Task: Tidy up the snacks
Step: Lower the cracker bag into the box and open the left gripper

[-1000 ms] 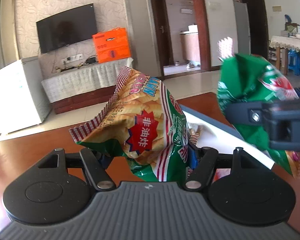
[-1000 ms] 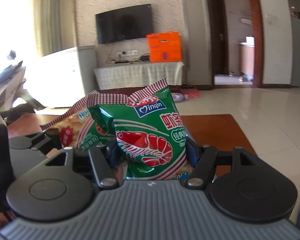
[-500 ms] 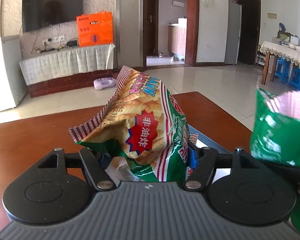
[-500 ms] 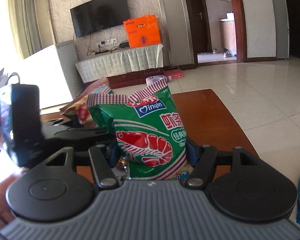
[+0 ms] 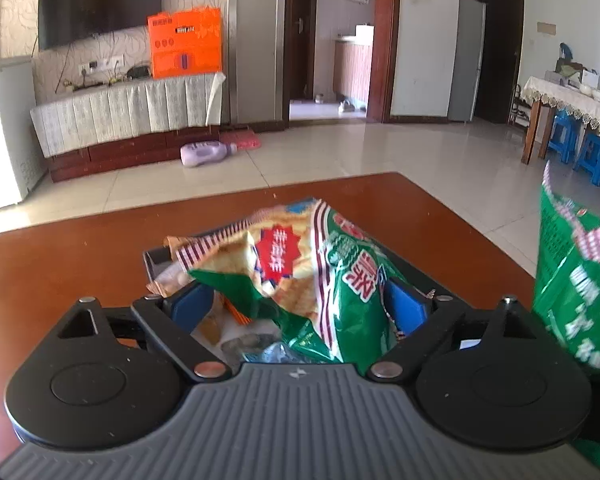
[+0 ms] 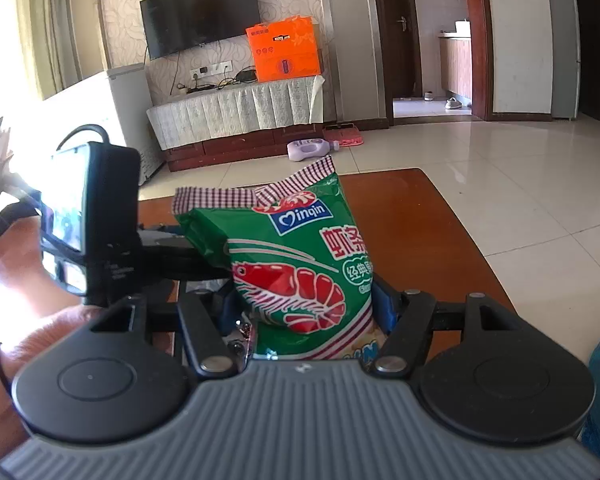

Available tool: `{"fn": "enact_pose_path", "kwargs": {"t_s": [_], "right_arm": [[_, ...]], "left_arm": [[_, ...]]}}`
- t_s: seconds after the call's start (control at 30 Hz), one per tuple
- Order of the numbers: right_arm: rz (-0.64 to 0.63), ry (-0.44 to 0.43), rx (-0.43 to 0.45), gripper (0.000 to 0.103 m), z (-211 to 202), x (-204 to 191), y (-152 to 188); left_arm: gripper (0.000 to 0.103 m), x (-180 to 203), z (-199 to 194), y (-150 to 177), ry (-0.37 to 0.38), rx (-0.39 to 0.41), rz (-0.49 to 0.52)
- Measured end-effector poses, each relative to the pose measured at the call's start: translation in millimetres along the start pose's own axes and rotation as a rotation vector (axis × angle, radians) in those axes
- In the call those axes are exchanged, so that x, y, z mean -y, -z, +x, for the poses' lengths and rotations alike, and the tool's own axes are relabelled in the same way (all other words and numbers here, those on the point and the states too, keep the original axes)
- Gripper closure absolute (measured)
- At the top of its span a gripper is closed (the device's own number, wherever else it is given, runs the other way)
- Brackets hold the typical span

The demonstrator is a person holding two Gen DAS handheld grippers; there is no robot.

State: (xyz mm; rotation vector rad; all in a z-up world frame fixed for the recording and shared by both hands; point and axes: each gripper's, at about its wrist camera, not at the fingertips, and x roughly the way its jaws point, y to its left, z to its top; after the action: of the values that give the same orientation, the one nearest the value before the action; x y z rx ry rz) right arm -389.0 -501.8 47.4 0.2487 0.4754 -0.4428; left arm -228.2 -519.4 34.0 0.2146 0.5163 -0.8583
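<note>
- Green and yellow, the chip bag lies tipped over between the blue pads of the left claw; its jaws have just been opening and now stand wide, the left pad clear of the bag, the right pad just beside it, contact not clear.
- Left claw points down and forward over a dark tray on the brown worktop.
- Chip bag rests on top of the tray's load: other wrappers show under it, too jumbled to count.
- Right claw points forward and slightly down, above the worktop's right part, and is clamped on the lower half of a green shrimp bag, held upright with its checked top seam up.
- Shrimp bag also shows at the right edge of the left view, beside the left claw and above the tray's right side.
- Seen from the right view, the left claw's camera block sits to the left, with the person's left hand below it, a dark band at the wrist.
- Count: two claws, two clear snack bags, one tray.
</note>
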Motion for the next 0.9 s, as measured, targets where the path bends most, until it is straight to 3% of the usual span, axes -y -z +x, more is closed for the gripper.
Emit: {"fn": "enact_pose_path", "kwargs": {"t_s": [0.3,0.47,0.67,0.8,0.9], "right_arm": [[-0.006,0.002,-0.005,0.036,21,-10,-1],[-0.063,0.052,-0.055,0.036,44,-19,4],[-0.156,0.076,-0.125,0.035,62,-32,13],[-0.186,0.059,-0.118,0.035,52,-40,13],[-0.170,0.051,-0.090,0.034,35,-37,10]], "left_arm": [[0.003,-35,-37,-2,-0.088,0.084,0.002],[0.002,-55,-53,-2,-0.101,0.098,-0.017],[0.000,-42,-82,8,-0.046,0.168,0.044],[0.000,-30,-80,8,-0.086,0.124,0.080],[0.000,-26,-82,13,-0.083,0.135,0.087]]}}
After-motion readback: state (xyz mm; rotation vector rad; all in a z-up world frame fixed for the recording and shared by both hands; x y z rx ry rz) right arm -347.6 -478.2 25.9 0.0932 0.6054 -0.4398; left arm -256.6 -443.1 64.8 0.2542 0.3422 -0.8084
